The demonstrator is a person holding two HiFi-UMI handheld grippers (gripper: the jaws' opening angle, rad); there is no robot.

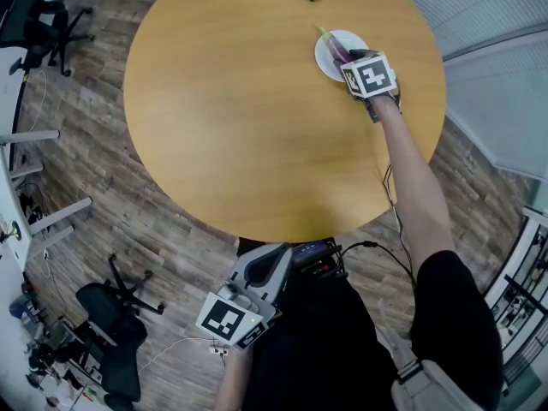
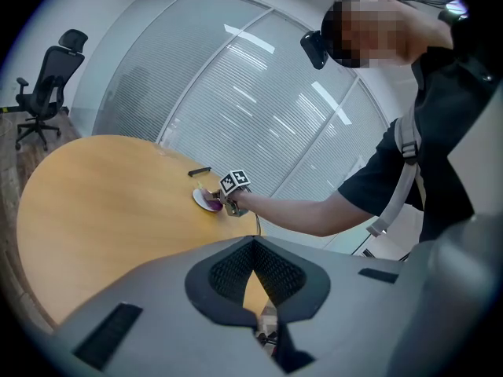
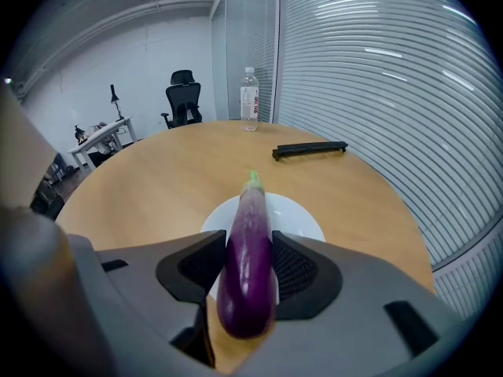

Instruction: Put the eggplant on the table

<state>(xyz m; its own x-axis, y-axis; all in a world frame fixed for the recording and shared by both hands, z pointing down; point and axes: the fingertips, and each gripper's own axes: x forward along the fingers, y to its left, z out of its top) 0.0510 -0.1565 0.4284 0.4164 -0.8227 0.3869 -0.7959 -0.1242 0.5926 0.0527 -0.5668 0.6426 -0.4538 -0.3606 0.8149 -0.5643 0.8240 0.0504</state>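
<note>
A long purple eggplant (image 3: 248,265) with a green stem lies on a small white plate (image 3: 295,214), and its thick end reaches off the near rim. My right gripper (image 3: 250,267) is down at the plate with one jaw on each side of the eggplant. The pads (image 3: 292,267) stand close along its skin, and I see no squeeze on it. In the head view the right gripper (image 1: 353,61) is at the plate (image 1: 328,61) on the round wooden table (image 1: 240,118). My left gripper (image 2: 253,251) is shut and empty, held low by the person's waist.
A black flat bar (image 3: 310,149) lies on the table beyond the plate, and a water bottle (image 3: 249,99) stands at the far edge. Office chairs (image 1: 38,24) stand on the wood floor around the table. A glass wall with blinds runs along the right.
</note>
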